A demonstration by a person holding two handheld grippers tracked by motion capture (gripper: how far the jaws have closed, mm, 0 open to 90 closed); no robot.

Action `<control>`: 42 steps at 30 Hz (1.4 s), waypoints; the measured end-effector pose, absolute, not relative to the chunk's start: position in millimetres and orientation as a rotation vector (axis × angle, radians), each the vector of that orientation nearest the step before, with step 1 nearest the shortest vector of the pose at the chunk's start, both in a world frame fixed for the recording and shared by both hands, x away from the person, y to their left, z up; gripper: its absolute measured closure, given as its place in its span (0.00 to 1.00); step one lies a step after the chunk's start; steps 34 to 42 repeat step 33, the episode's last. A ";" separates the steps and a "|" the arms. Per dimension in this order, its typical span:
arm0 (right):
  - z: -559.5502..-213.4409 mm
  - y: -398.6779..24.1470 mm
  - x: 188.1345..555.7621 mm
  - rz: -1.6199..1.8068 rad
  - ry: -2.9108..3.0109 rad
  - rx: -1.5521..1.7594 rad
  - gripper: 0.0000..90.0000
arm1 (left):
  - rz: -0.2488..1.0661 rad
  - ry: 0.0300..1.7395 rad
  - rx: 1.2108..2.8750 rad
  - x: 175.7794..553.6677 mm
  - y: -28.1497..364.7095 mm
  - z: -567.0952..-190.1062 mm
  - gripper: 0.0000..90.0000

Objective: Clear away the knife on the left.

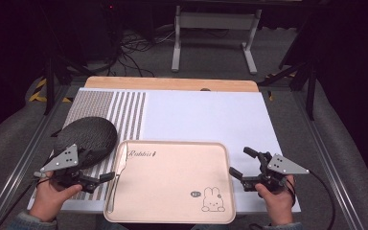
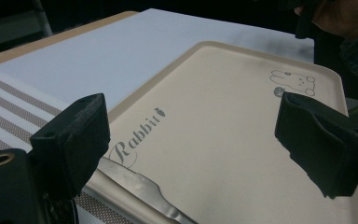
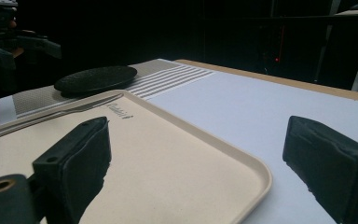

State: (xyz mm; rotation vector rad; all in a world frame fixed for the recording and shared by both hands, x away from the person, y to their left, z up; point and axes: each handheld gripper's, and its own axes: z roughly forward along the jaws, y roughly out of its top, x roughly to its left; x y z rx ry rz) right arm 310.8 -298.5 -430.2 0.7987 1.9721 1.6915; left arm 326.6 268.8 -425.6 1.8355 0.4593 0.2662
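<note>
A person seated at the near edge of the table is working a hand-held gripper in each hand over a beige tray (image 1: 172, 211) printed with "Rabbit" lettering and a small cartoon rabbit. The left gripper (image 1: 106, 178) is hovering at the tray's left rim with its jaws spread wide and nothing between them, just beside a metal fork (image 1: 116, 175) that is lying lengthwise along that rim, tines pointing toward the far edge. The fork looks slim, flat and shiny, so a clean pinch on it may prove fiddly. The right gripper (image 1: 239, 163) is waiting off the tray's right rim, jaws likewise wide apart and empty. A dark textured plate (image 1: 87, 134) is sitting on the striped placemat (image 1: 124, 115) near the table's left edge, bare. Judging by this layout, the fork seems already delivered onto the tray, while the plate appears yet to be dealt with.
</note>
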 end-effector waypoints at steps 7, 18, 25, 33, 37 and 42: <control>-432.3 -297.6 311.5 1.688 1.980 0.798 0.09 | 0.263 0.465 1.767 323.2 280.7 -435.7 0.12; -436.4 -295.6 311.3 1.687 1.990 0.801 0.09 | 0.273 0.510 1.727 315.4 302.4 -453.3 0.12; -439.1 -293.1 311.8 1.675 2.003 0.802 0.09 | 0.271 0.520 1.721 315.7 303.1 -455.0 0.11; -438.5 -294.0 311.4 1.674 1.994 0.809 0.09 | 0.267 0.531 1.710 316.0 302.8 -455.9 0.11; -438.5 -294.0 311.4 1.674 1.994 0.809 0.09 | 0.267 0.531 1.710 316.0 302.8 -455.9 0.11; -438.5 -294.0 311.4 1.674 1.994 0.809 0.09 | 0.267 0.531 1.710 316.0 302.8 -455.9 0.11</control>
